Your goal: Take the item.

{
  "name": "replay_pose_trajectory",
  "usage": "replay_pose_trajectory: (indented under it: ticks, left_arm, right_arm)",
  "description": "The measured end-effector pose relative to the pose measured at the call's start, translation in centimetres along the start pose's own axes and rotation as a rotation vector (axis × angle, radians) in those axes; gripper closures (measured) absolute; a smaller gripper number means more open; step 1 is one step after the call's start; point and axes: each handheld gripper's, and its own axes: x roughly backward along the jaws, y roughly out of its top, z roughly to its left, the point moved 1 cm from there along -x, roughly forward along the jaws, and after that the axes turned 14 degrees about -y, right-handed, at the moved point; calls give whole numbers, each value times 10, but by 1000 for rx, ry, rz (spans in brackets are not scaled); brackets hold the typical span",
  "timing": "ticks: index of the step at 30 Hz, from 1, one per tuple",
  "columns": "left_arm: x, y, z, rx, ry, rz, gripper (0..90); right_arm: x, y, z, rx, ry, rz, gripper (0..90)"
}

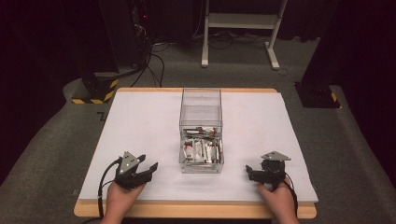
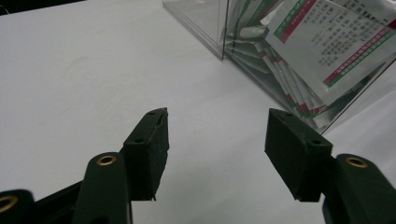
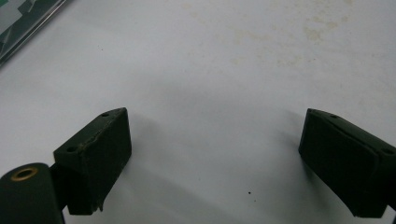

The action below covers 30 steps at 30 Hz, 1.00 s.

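Between the two grippers sits a clear box, its near half stuffed with white sachets with red and green print, far half looks empty. The left gripper rests near the table's front edge with jaws spread wide, nothing in them, and the box is just ahead and to its right. The right gripper mirrors it, jaws apart and empty, box off to its left. My guess is both hands are parked either side so either one can reach in for a sachet.
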Motion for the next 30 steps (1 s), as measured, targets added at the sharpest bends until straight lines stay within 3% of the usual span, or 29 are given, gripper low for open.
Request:
replay_pose_trajectory:
  ticks: [12,30]
  left_arm:
    - [-6,17,-19,-17,-33,-26,409]
    - [-12,32,-30,-14,-87,-72,433]
  right_arm:
    - [0,0,0,-1,1,2,91]
    - [0,0,0,4,-3,0,91]
